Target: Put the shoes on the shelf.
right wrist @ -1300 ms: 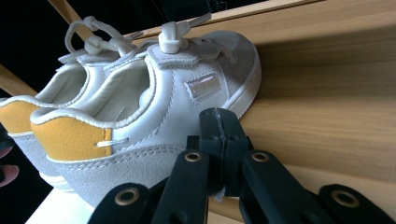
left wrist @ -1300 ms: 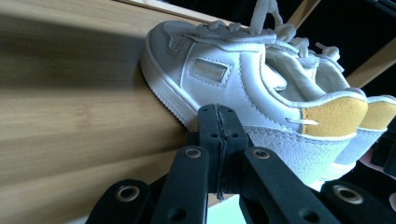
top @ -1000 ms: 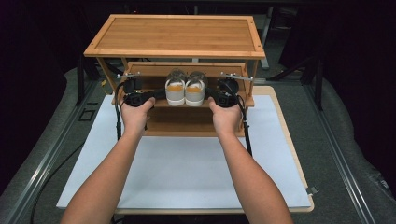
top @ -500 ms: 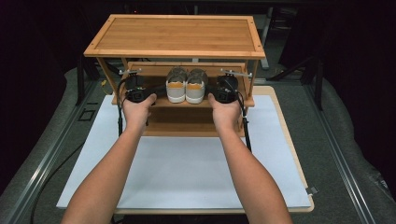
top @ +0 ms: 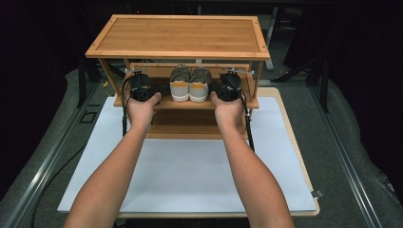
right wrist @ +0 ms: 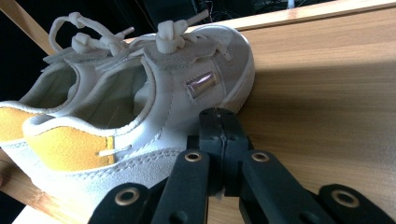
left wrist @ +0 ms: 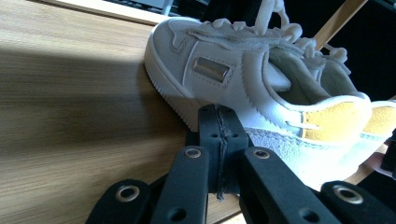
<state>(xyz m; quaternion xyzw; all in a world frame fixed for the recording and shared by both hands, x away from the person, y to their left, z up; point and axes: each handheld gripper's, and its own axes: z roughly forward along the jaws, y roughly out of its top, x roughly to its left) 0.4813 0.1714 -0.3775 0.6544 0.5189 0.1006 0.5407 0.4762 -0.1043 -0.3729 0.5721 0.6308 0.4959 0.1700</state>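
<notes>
Shoes [top: 190,85] deeper on shelf [top: 142,101] than before

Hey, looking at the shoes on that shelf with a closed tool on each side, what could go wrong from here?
1. The left tool and right tool are shut, only flanking the pair of shoes, so any push may skew or separate them.
2. The heels sit near the front edge of the middle shelf; a pull toward the person might tip them off.
3. The top shelf hangs low overhead, so lifting may knock it.
</notes>
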